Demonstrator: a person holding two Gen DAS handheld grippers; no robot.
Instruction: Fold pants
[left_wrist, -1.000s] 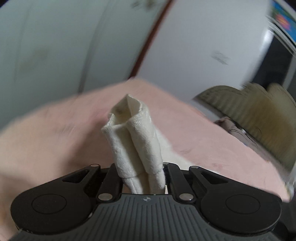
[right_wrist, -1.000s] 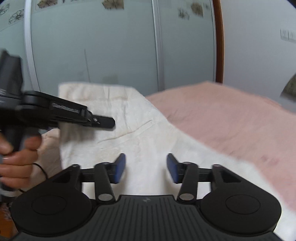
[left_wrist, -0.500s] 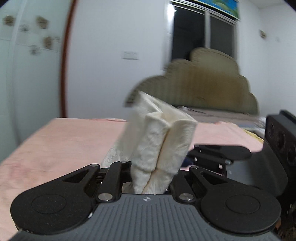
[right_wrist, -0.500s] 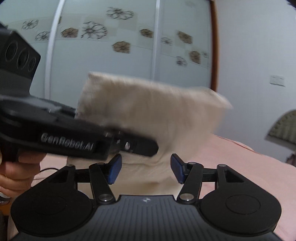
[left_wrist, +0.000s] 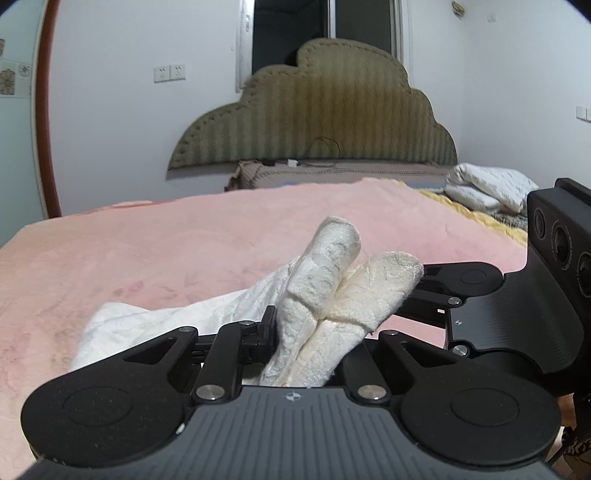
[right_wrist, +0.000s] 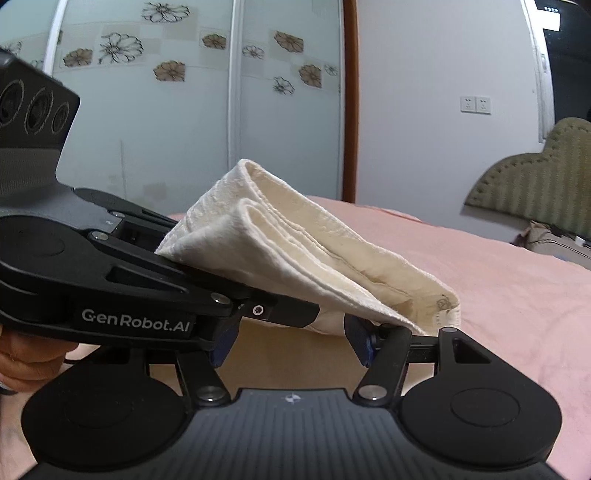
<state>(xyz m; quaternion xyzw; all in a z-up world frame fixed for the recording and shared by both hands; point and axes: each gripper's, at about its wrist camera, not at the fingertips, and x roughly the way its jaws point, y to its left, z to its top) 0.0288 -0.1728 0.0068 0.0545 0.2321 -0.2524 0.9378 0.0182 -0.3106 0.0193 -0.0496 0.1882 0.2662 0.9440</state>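
left tongs: left gripper (left_wrist: 314, 343) is clamped narrow on a bunched, doubled edge of the cream pants (left_wrist: 325, 291); i see two thick rolls of cloth standing up out of the jaws.
right tongs: right gripper (right_wrist: 291, 345) stands about half wide; cloth hangs just above its blue pads (right_wrist: 357, 345) and i cannot tell whether they touch it.
pants: lifted at the pinch, the rest trailing down onto the pink blanket (left_wrist: 155, 254) on the bed.
slip risk: i judge the pinch is thick and uneven, so an inner layer could slide out if i pull sideways.
crowding risk: the two tools sit very close, the left one crossing in front of the right; closing the right jaws now could catch the other tool's finger instead of cloth.
fold risk: trailing fabric may drag and skew the fold.
hidden: the far end of the pants, the left pads under the cloth, and how many layers are held.
cut off: a hand (right_wrist: 26, 360) at the frame edge.
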